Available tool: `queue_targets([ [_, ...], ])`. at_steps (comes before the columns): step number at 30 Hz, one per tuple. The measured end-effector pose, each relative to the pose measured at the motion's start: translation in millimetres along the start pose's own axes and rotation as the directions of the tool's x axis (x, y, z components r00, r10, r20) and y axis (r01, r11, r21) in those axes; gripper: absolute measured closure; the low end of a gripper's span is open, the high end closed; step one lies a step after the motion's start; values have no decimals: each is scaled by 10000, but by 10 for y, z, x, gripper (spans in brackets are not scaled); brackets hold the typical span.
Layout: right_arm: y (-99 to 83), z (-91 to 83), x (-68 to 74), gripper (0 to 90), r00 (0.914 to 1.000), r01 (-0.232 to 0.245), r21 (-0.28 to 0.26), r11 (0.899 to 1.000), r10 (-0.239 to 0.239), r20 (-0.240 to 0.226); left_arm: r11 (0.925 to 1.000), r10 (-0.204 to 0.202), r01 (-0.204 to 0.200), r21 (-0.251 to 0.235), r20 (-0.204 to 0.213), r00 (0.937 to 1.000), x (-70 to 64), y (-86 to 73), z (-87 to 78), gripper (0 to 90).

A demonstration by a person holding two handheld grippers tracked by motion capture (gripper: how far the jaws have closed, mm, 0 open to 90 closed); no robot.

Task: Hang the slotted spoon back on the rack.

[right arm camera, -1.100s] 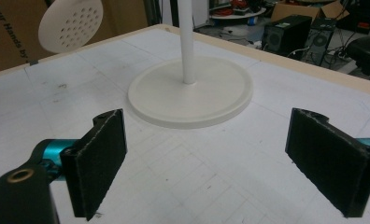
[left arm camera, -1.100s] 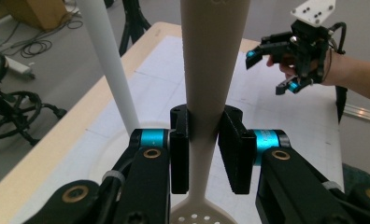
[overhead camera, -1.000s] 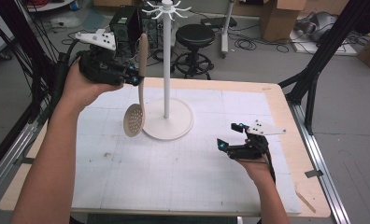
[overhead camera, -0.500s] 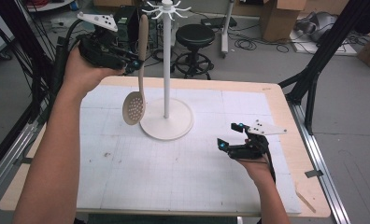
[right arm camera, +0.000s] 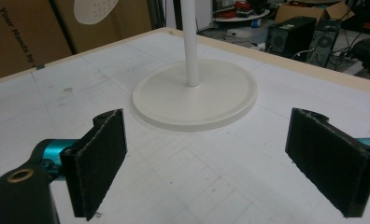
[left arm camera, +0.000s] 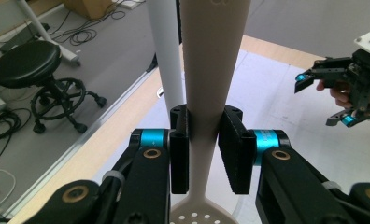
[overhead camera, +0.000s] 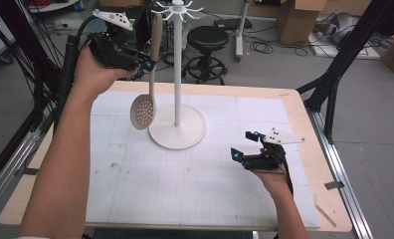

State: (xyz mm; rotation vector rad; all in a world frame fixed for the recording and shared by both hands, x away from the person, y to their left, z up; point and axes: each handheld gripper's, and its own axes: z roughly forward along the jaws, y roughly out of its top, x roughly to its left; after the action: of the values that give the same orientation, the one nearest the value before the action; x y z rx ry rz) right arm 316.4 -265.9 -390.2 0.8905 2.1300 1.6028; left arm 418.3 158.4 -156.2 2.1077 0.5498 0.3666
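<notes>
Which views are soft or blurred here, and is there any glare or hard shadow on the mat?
High view: evenly lit, sharp, no glare on the white mat, just a faint shadow by the stand base. Left gripper view: the skimmer handle between the jaws and the pole behind it are soft; the stool is crisper. Right gripper view: near jaws slightly soft, base clear.

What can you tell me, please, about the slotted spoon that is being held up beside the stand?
The slotted spoon is cream-coloured and looks like matte plastic. It has a long flat handle that widens toward its top and a round bowl pierced with rows of small holes. It hangs nearly upright, bowl downward, clear of the table, just left of the white stand's pole in the high view. The left tongs are shut on the handle, one black pad pressing each side. The handle top reaches up near the stand's hooks; whether it touches them cannot be told.
</notes>
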Motion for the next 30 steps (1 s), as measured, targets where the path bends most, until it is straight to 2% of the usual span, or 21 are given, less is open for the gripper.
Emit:
queue_targets([
  [3,0,0,0,117,10000,-13,-28,10000,12,-41,10000,-6,7,52,-171,9999,3,19,15,746],
  [17,2,2,-3,124,10000,-12,-76,10000,12,-83,9990,-375,384,226,-381,9986,129,-6,91,746],
  [28,-1,9,-1,123,10000,15,-44,10000,-15,-92,9982,-567,572,153,-326,9979,167,-11,178,744],
  [30,-4,11,-2,124,10000,46,-39,10000,-46,-81,9982,-559,570,182,-527,9970,163,-8,195,741],
])
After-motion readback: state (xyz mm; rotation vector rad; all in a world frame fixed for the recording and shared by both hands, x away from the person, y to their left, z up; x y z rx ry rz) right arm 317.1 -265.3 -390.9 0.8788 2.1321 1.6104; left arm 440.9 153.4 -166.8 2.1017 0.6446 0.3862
